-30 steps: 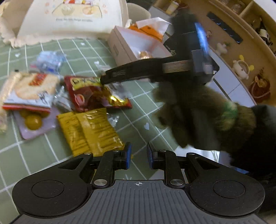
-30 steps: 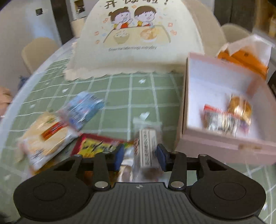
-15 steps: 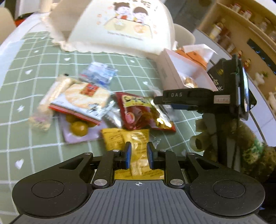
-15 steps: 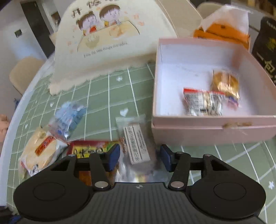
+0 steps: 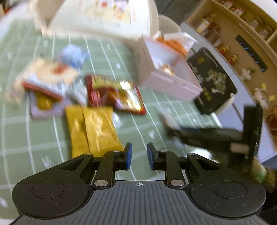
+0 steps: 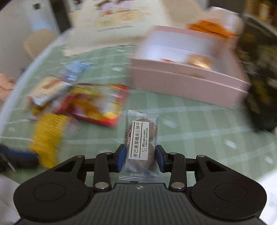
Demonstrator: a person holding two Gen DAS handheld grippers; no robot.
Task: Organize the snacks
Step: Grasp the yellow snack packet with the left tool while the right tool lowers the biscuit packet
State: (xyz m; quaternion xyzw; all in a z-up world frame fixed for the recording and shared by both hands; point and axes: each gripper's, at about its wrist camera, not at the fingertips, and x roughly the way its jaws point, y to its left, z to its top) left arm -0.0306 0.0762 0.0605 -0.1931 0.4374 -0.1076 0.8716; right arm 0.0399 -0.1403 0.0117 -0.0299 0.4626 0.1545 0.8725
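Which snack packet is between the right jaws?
The clear-wrapped brown biscuit packet with a white label; the red and yellow packets lie on the table.

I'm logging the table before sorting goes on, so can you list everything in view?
Clear-wrapped brown sandwich biscuit packet: one, between the right tool's fingers.
Pink cardboard box: one, table's far right, snacks inside.
Red foil snack bag: one, mid-table.
Yellow foil snack packs: two, side by side, near edge.
White-and-red cracker pack: one, left.
Blue wrapped snack: one, far left.
Cream mesh food cover: one, back.
Black printed bag: one, right of the box.
Left tool: open, empty.
Right tool: shut on the packet.
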